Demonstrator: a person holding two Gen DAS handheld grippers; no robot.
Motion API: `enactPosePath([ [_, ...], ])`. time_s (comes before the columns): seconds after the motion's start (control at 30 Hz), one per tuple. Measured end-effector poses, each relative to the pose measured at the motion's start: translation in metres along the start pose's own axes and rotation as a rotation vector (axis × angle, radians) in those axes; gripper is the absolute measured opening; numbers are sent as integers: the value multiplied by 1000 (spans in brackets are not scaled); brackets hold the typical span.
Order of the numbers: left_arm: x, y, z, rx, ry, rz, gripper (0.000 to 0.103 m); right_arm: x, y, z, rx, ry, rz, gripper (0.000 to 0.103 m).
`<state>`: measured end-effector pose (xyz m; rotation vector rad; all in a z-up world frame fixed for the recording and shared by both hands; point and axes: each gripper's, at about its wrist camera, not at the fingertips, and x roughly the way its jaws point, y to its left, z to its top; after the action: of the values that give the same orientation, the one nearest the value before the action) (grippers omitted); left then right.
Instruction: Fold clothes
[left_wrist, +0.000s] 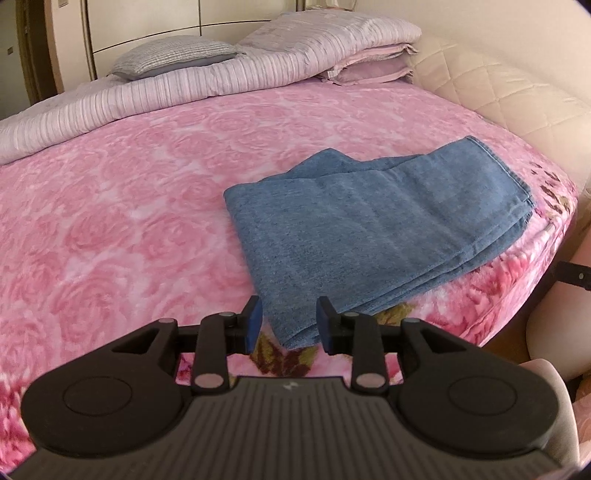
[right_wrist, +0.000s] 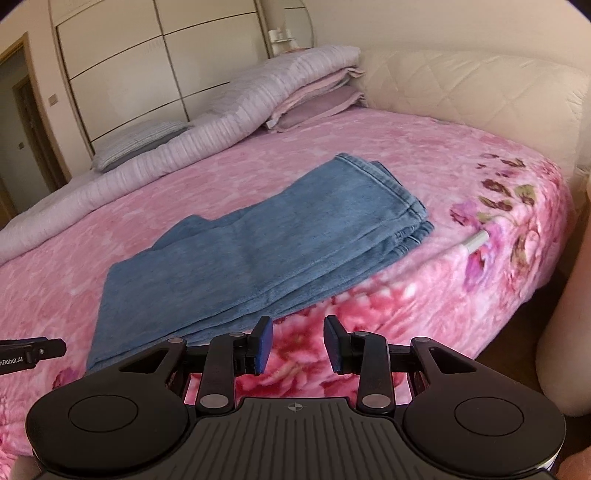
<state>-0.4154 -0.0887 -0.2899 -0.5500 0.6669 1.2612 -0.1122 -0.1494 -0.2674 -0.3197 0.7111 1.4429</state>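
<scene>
A pair of blue jeans lies folded in several layers on the pink rose-patterned bed cover; it also shows in the right wrist view. My left gripper is open and empty, just in front of the near corner of the jeans. My right gripper is open and empty, above the bed's front edge, just right of the jeans' near edge. The left gripper's tip shows at the left edge of the right wrist view.
A folded pale quilt and pillows lie along the far side of the bed. A cream padded headboard curves round the right. A small white cylinder lies on the cover near the right edge. A wardrobe stands behind.
</scene>
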Motion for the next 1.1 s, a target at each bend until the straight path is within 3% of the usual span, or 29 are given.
enactPosePath([
  [0.33,11,17,-24,-58,90,35,27,38,8,-11,-60,72,42,36],
  [0.5,15,42,-34,-133,120,39,27,56,43,-24,-274,57,49,37],
  [0.73,24,62,-42,-175,154,21,27,77,93,-58,-665,29,31,52],
  [1.03,36,77,-40,-207,138,-38,27,99,143,-127,-1282,-156,-17,57],
  [1.1,38,80,-40,-212,134,-51,27,104,146,-138,-1363,-199,-25,57],
])
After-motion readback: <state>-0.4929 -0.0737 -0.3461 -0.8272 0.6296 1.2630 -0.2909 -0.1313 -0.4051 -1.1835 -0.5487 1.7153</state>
